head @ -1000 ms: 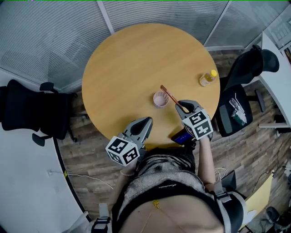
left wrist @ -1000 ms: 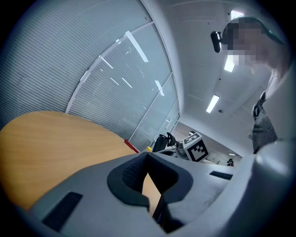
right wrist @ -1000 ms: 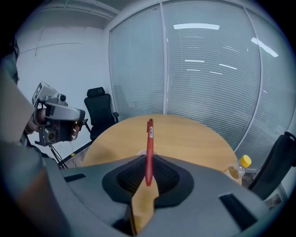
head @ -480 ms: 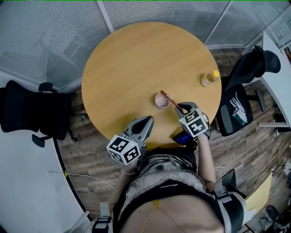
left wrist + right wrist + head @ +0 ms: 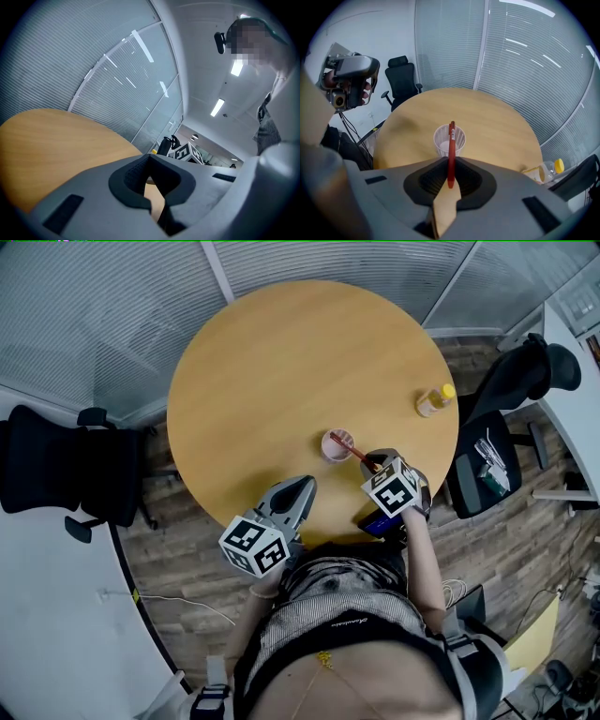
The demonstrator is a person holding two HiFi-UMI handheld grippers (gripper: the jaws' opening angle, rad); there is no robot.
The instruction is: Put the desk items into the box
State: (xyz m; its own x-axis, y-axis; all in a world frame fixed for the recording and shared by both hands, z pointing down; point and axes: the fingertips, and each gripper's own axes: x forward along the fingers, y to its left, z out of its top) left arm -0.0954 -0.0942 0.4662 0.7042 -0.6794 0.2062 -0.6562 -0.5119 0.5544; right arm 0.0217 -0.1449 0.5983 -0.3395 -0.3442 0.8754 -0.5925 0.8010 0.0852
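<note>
My right gripper (image 5: pixel 375 463) is shut on a red pen (image 5: pixel 352 448) at the pen's near end and points steeply down. The pen's far end lies over the mouth of a white mesh cup (image 5: pixel 334 446) that stands on the round wooden table (image 5: pixel 281 362). In the right gripper view the pen (image 5: pixel 451 145) runs up from between the pads (image 5: pixel 436 176) across the cup (image 5: pixel 449 139). My left gripper (image 5: pixel 305 486) hovers at the table's near edge, shut and holding nothing; its tips (image 5: pixel 149 157) meet over the wood (image 5: pixel 47 136).
A small bottle with a yellow cap (image 5: pixel 432 401) stands near the table's right edge. A dark blue item (image 5: pixel 378 521) lies at the near edge under my right hand. Black office chairs stand at the left (image 5: pixel 56 470) and right (image 5: pixel 511 381). Blinds line the far glass walls.
My right gripper has sunk and tipped further down, so the pen's far end has come back from beyond the cup to over its mouth. The left gripper has kept still.
</note>
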